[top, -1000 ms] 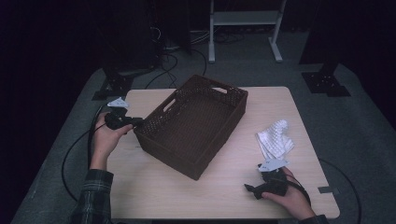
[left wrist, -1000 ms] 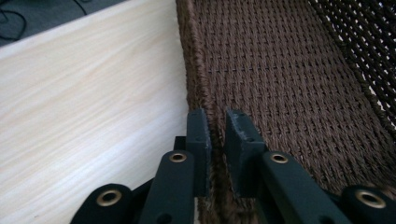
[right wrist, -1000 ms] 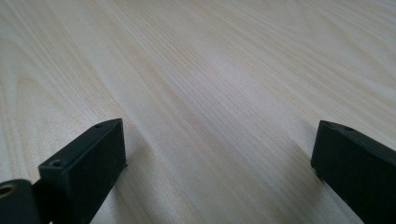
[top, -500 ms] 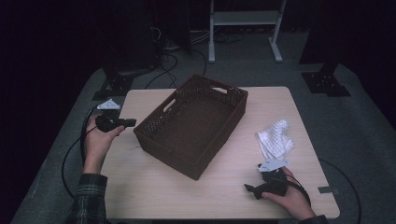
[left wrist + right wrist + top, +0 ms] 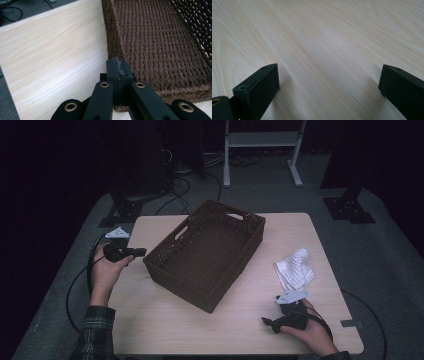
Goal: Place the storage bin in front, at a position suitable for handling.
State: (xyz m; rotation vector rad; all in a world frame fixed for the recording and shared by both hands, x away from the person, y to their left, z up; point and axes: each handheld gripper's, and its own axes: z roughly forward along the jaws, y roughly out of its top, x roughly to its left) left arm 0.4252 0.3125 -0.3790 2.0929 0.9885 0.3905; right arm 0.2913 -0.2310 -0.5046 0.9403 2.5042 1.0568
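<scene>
A dark brown woven basket [image 5: 207,252] sits askew on the middle of a pale wooden counter [image 5: 150,320], its open top empty as far as the high view shows. The left tongs [image 5: 135,252] hover just beside the basket's near-left corner with their jaws pressed together on nothing; the left gripper view looks along them at the basket's [image 5: 160,42] knitted-looking wall, close but seemingly not touching. The right tongs [image 5: 268,322] rest low over the counter's front right edge, jaws spread wide over bare wood [image 5: 324,45]. A crumpled white cloth [image 5: 294,270] lies just beyond them, well apart from the basket.

The basket is likely light for its bulk and fairly stiff, though a woven wall may flex under a pinch; its rough weave should give the jaws good purchase. The rim, or the cut-out handles at the two short ends, look like the soundest places to take hold, and lifting from one corner alone would probably tip it. The cloth is soft and limp and would bunch when pinched.

Dim light blurs the basket's floor and far inner wall. Whether the right tongs touch the counter cannot be told, and the cloth's folds hide its true shape.
</scene>
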